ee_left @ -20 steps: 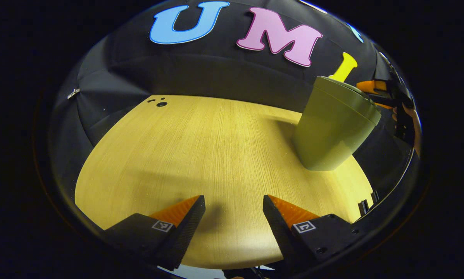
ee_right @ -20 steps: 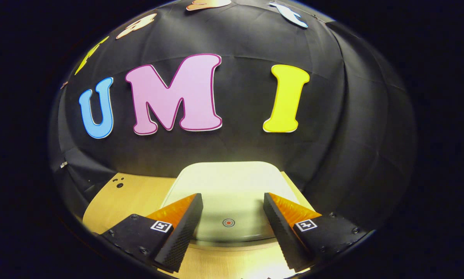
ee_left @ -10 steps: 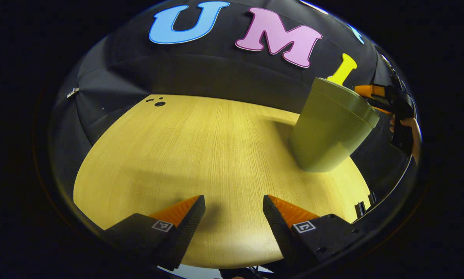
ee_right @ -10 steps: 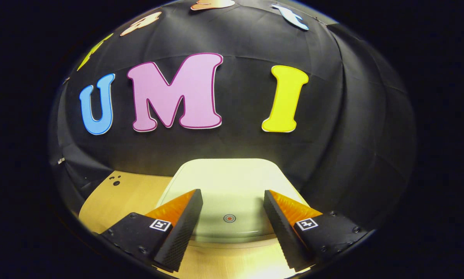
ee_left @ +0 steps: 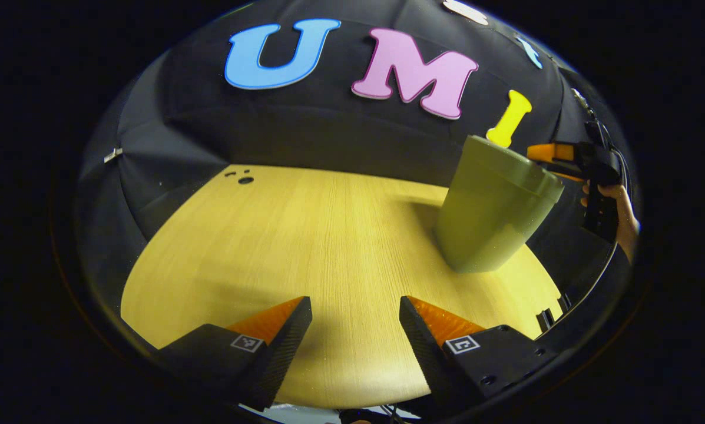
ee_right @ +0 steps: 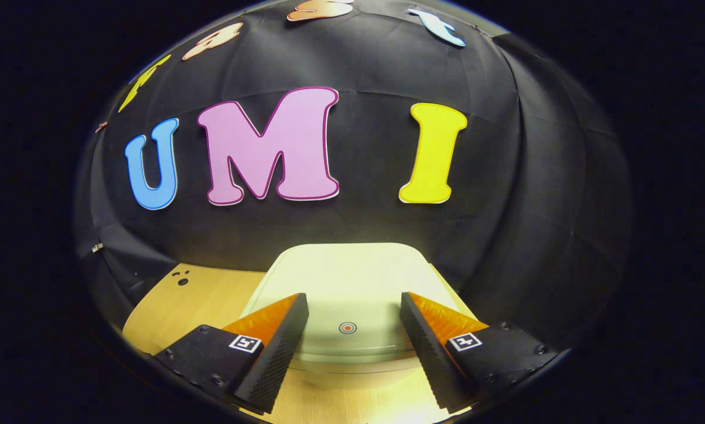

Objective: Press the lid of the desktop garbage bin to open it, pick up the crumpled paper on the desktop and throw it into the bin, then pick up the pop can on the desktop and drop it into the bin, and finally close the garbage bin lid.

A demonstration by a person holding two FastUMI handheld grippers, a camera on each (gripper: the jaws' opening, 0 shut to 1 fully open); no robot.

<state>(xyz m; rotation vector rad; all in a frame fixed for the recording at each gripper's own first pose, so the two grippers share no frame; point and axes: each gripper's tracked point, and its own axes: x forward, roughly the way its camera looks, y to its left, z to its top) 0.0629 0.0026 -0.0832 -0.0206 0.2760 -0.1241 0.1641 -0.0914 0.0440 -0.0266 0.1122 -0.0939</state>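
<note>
While our right hand-held gripper (ee_right: pixel 352 321) hovers spread and empty over the closed lid (ee_right: pixel 352 277), our left hand-held gripper (ee_left: pixel 355 327) gapes empty above the worktop (ee_left: pixel 305 247), bin (ee_left: pixel 487 212) standing far right.

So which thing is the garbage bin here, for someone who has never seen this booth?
Start at the wooden desktop before the black cloth wall. The garbage bin stands at its far right side, an olive-green tapered tub, wider at the top. Its flat pale lid lies shut and carries a small red ring mark.
</note>
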